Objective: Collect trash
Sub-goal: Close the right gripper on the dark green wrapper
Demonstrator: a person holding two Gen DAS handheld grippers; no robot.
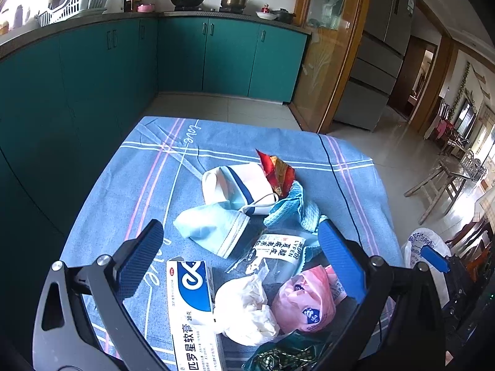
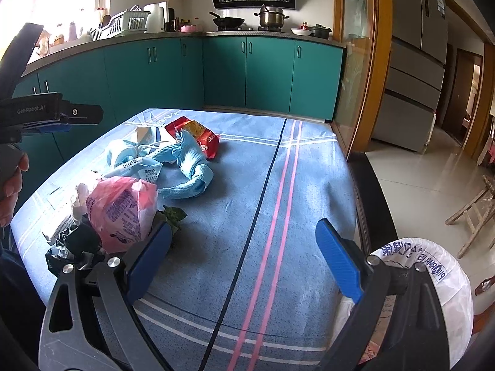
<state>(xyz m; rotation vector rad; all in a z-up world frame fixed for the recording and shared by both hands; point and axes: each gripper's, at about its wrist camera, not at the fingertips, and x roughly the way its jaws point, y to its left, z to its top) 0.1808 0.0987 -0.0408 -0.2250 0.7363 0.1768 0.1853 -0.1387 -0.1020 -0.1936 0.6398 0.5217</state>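
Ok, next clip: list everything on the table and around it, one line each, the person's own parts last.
Blue striped tablecloth: one, covers the table.
Crumpled pink plastic bag: one, near edge.
Crumpled white tissue: one, left of the pink bag.
White-and-blue ointment box: one, left of the tissue.
Light blue face masks: at least two, mid-table.
Red snack wrapper: one, far side of pile.
Light blue knitted cloth: one, beside the wrapper.
White printed trash bag: one, off the table's right edge.
Left gripper: open, over the pile.
Right gripper: open, over bare cloth.
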